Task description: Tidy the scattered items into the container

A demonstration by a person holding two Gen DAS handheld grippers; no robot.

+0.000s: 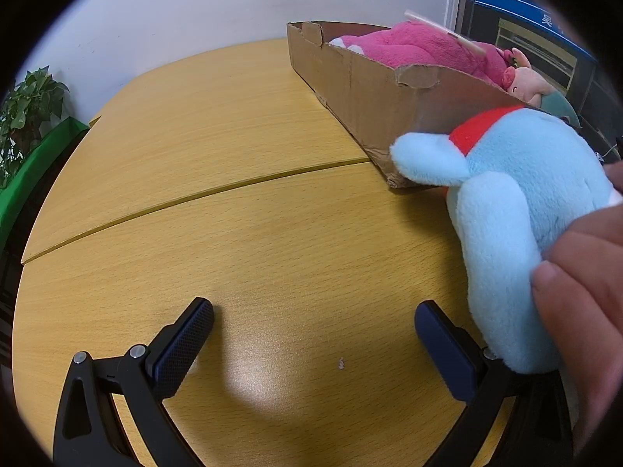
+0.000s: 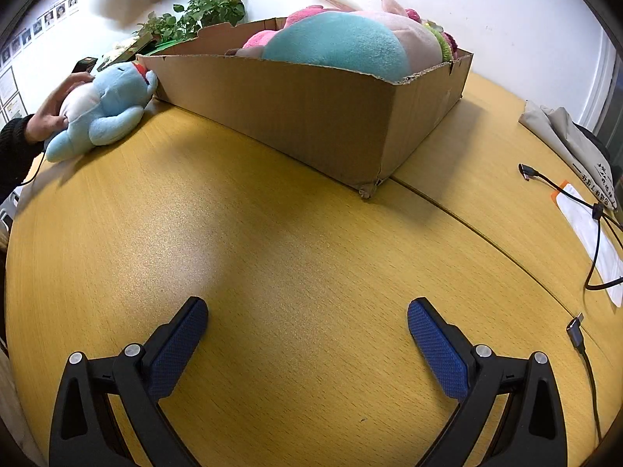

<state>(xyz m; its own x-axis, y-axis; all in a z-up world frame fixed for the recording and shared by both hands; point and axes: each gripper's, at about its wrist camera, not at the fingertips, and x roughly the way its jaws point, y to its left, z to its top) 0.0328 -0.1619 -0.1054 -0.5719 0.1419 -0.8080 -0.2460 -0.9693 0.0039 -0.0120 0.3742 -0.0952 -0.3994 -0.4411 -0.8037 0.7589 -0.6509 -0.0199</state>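
Plush toy (image 2: 102, 107), pale blue, lies on the counter (image 2: 272, 253) touching the cardboard box (image 2: 296, 116), a bare hand (image 2: 52, 111) on it. Pink plush (image 1: 420, 44) fills the box. Left gripper (image 1: 313, 325) and right gripper (image 2: 307, 321) fingers spread, empty.

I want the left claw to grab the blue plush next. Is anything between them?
A bare hand grips the blue plush, which lies on the table against the cardboard box. The open left claw has the plush beside its right finger.
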